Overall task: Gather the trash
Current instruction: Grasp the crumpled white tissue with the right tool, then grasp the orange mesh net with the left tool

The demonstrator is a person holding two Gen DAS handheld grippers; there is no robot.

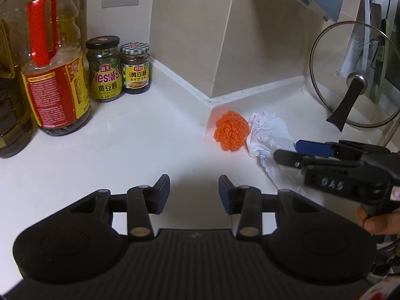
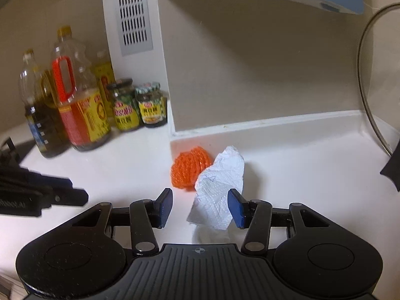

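Observation:
A crumpled white paper towel [image 1: 268, 135] [image 2: 220, 185] lies on the white counter [image 1: 125, 145], close to the wall corner. An orange mesh ball [image 1: 231, 133] [image 2: 188, 170] rests against its left side. My right gripper [image 2: 200, 206] [image 1: 291, 152] is open, low over the near end of the towel. The towel lies between its jaws, close to the right pad [image 2: 236, 207] and clear of the left one. My left gripper [image 1: 193, 190] [image 2: 67, 195] is open with nothing between its fingers, over bare counter to the left of both pieces and nearer than they are.
Oil bottles [image 1: 57, 75] [image 2: 80, 105] and two sauce jars [image 1: 120, 72] [image 2: 137, 105] stand at the back left. A glass pot lid [image 1: 355, 75] [image 2: 375, 100] leans at the right. A wall column [image 1: 195, 32] juts out behind the trash. A hand [image 1: 380, 222] holds the right gripper.

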